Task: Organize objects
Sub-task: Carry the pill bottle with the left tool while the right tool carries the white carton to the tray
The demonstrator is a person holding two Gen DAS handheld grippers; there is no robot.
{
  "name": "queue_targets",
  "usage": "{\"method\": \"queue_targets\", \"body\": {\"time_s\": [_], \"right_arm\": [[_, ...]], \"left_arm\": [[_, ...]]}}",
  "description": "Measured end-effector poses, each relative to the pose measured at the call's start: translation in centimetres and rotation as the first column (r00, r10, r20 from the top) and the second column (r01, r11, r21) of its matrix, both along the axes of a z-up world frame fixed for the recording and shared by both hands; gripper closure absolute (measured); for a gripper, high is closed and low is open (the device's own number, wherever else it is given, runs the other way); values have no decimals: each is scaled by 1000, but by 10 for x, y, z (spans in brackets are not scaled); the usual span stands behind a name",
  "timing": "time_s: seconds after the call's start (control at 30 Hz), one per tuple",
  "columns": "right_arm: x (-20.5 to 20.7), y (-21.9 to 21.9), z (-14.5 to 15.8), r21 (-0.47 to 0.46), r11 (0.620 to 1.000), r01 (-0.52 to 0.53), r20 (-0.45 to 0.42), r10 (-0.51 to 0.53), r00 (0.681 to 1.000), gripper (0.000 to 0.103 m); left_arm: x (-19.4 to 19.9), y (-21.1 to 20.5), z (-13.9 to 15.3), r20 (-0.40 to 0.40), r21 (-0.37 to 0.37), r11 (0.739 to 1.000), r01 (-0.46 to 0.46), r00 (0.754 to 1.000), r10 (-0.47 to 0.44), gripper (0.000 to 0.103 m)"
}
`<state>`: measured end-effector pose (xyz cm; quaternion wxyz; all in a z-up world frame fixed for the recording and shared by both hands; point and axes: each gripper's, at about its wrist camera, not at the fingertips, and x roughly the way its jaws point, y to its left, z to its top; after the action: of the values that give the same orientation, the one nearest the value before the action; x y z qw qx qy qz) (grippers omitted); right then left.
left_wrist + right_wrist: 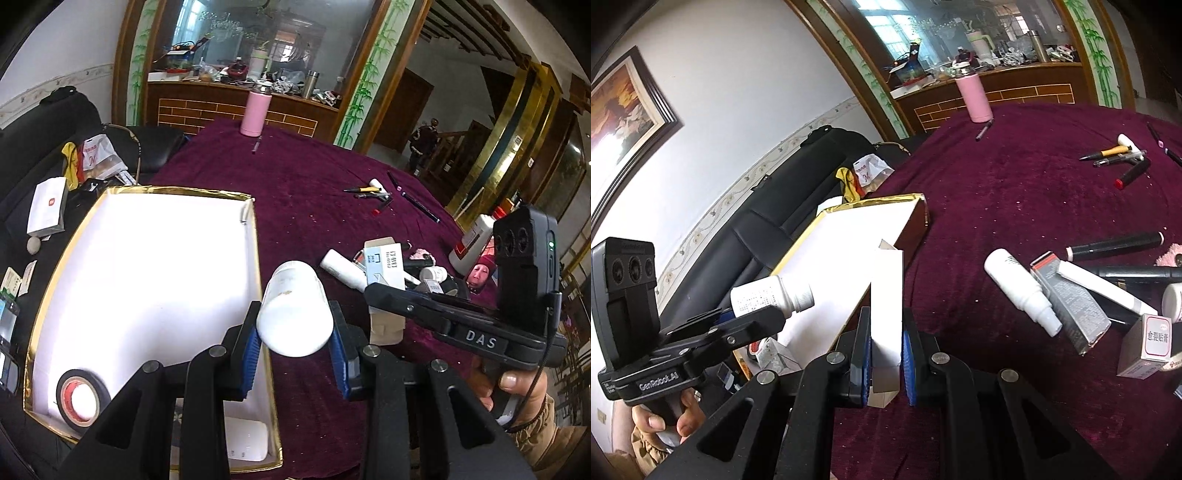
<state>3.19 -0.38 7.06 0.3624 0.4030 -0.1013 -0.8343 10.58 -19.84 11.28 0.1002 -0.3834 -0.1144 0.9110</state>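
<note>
The left hand-held gripper (294, 345) pinches a white bottle (293, 312) between its blue pads (246, 356), the bottle's flat base toward the camera and its body tilted away toward 12 o'clock. It hangs just over the right wall of a gold-rimmed box (59, 254), which lies open on the counter (295, 177) under a maroon cloth. Inside the box, at 7 o'clock, a roll of black tape (82, 399) lies flat on the white floor.

The right hand-held gripper (884, 363) is clamped on a small white carton (885, 314), standing upright with its top flap open, beside the box's near right edge.

At 3 o'clock of the left wrist view a loose heap sits on the cloth: a white spray bottle (1021, 291), a grey carton (1071, 304) and a boxed ointment (1147, 345), touching or overlapping. Further off at 1 o'clock lie pens (364, 189) and a lipstick (1130, 177), well apart from the heap. A pink flask (255, 110) stands upright at 12 o'clock near the counter's far edge.
</note>
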Motion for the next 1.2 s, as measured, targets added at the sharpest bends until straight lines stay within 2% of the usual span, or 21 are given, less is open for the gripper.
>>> {"method": "queue_targets", "body": {"time_s": [0.33, 0.87, 1.2], "right_arm": [[3, -16, 1, -6, 999, -39, -3, 39, 999, 88], [11, -54, -1, -7, 993, -122, -6, 122, 993, 88], [12, -69, -2, 2, 989, -147, -4, 147, 989, 88]], "left_arm": [[4, -14, 2, -1, -10, 999, -39, 999, 39, 70], [27, -71, 0, 8, -6, 985, -174, 985, 174, 70], [26, -76, -5, 18, -11, 982, -187, 982, 187, 70]]}}
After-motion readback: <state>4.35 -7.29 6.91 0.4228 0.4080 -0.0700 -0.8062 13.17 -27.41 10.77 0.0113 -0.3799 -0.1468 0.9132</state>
